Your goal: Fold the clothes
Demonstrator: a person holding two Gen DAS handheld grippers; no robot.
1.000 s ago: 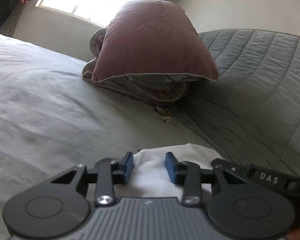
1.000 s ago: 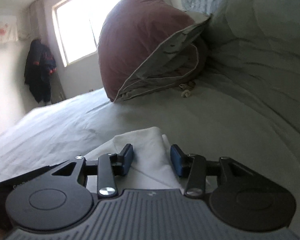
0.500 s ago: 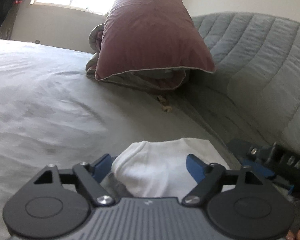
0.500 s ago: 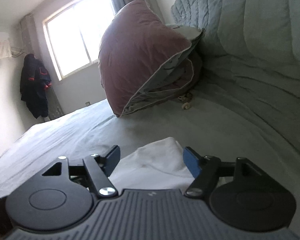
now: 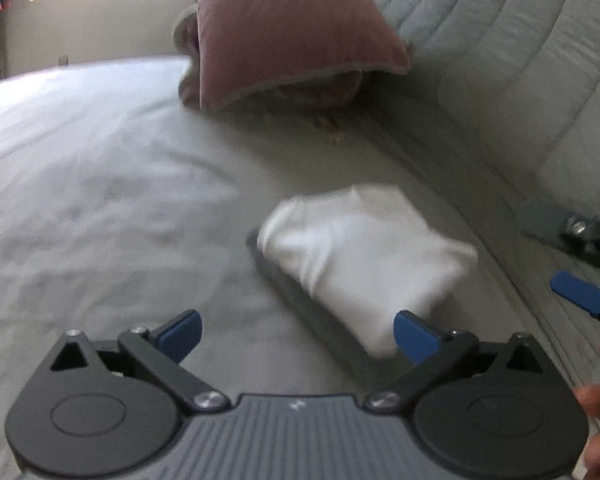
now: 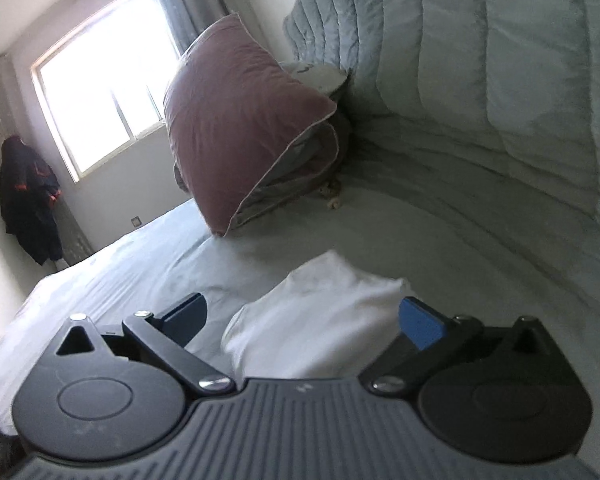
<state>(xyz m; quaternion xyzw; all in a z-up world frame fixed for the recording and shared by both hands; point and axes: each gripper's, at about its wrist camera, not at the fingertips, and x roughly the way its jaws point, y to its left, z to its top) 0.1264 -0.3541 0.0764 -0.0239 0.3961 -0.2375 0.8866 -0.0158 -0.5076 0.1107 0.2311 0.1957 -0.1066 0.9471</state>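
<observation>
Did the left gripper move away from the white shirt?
Yes. The left gripper rose and backed off; its opening jaws no longer straddle the shirt, lying before the pillow.

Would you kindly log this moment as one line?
left gripper: opening, empty | right gripper: opening, empty | white garment: folded, on bed

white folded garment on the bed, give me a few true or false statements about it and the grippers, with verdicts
1. The white folded garment lies on the grey bed sheet. True.
2. The left gripper is clamped on the garment. False: its jaws are opening and nothing is pinched.
3. The right gripper grips the pillow. False: its jaws are opening, with only the garment lying below them.
4. A maroon pillow leans up beyond the garment. True.
5. The garment is spread out flat, unfolded. False: it is a compact folded bundle.
</observation>
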